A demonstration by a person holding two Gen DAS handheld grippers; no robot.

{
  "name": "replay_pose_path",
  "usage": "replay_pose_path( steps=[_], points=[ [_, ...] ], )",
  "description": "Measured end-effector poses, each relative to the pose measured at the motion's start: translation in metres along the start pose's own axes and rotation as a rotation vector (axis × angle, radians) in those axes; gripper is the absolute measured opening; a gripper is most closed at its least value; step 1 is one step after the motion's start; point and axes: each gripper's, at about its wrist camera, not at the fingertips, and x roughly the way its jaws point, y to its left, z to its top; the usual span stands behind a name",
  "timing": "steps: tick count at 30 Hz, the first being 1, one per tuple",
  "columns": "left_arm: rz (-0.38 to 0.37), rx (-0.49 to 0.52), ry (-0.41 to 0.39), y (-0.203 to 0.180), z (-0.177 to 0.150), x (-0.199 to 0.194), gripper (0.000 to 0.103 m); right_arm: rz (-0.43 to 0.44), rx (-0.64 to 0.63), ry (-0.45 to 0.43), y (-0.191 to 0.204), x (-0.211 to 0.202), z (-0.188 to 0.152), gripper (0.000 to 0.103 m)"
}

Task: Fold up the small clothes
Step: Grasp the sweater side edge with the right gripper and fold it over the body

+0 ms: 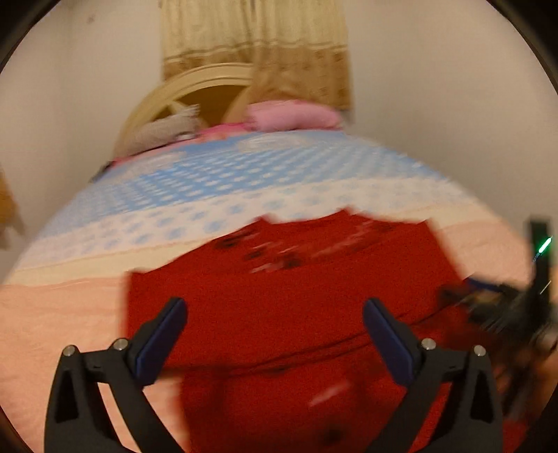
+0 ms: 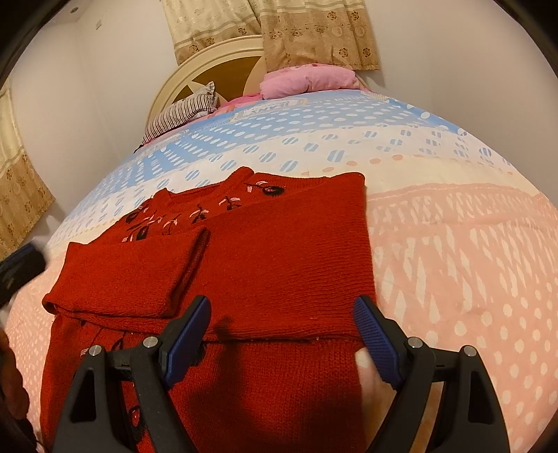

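Observation:
A small red knit sweater (image 2: 279, 265) with dark and pink flower embroidery lies flat on the bed, both sleeves folded in over its front. My right gripper (image 2: 282, 324) is open and empty, just above the lower edge of the folded right sleeve. My left gripper (image 1: 273, 320) is open and empty above the left part of the sweater (image 1: 279, 296); that view is motion-blurred. The right gripper shows blurred at the right edge of the left wrist view (image 1: 516, 310). The left gripper shows at the left edge of the right wrist view (image 2: 17, 271).
The bedspread (image 2: 453, 244) is pink near me and blue and white with dots farther away. A pink pillow (image 2: 307, 78) and a striped pillow (image 2: 181, 111) lie by the cream headboard (image 2: 209, 59). Beige curtains (image 2: 314, 31) hang behind.

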Motion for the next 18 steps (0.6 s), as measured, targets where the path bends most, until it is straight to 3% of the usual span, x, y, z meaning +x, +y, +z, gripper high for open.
replay_pose_path(
  steps=[3,5,7,10,14,18],
  points=[
    [0.131,-0.017,0.087,0.035,-0.021,0.017,0.103,-0.001,-0.001,0.005,0.0,0.001,0.0,0.084],
    [0.167,-0.09,0.132,0.061,-0.032,0.028,0.103,-0.005,-0.007,0.012,0.001,0.002,0.0,0.084],
    [0.155,-0.167,0.158,0.079,-0.04,0.036,0.103,-0.008,-0.014,0.023,0.003,0.004,0.0,0.084],
    [0.066,-0.261,0.192,0.089,-0.048,0.045,0.103,-0.018,-0.022,0.031,0.005,0.006,0.0,0.085],
    [0.044,-0.278,0.215,0.088,-0.056,0.052,0.103,-0.034,-0.034,0.038,0.007,0.007,-0.001,0.085],
    [0.018,-0.367,0.264,0.104,-0.061,0.063,0.103,-0.047,-0.048,0.036,0.011,0.004,0.002,0.085]
  ],
)
